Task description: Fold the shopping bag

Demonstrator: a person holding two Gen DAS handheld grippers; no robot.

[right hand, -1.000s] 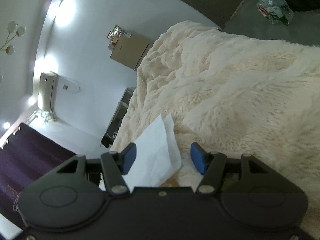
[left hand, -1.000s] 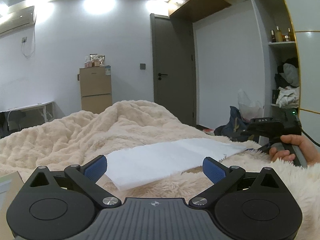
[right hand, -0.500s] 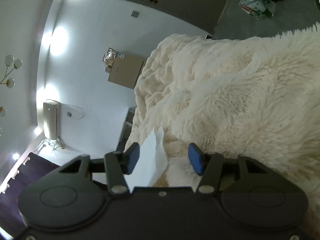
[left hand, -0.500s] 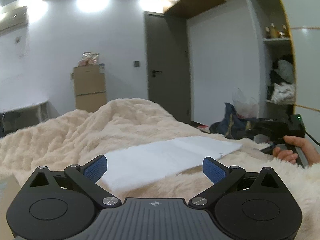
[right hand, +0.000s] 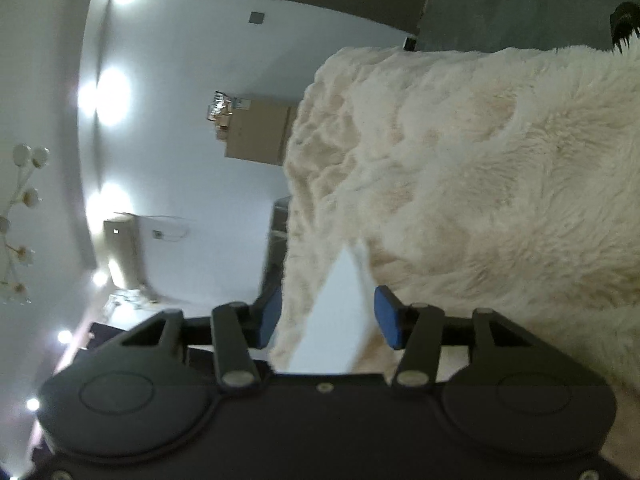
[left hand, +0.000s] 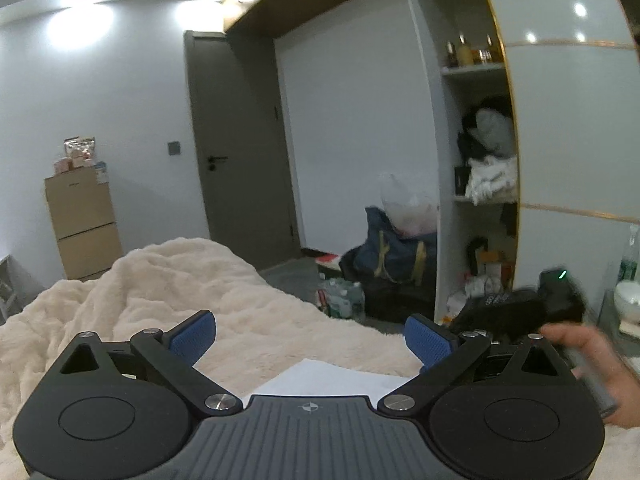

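Shopping bag: white, lying flat on the fluffy cream blanket of the bed; in the left wrist view only a corner shows, low centre, just above the claw body. In the right wrist view the shopping bag runs as a narrow white strip, lower centre.
Left claw: pads spread wide, nothing between them; above the bag, no contact visible.
Right claw: pads apart, straddling the bag strip; not clamped. Seen blurred at right of the left view, in the person's hand.
Fold state: cannot tell; too little of the bag is visible to count layers.
Step in hand: judged, both claws free of the bag, between grasps or at release.
Next move: any further fold calls for a clean pinch on one bag edge without catching blanket pile.
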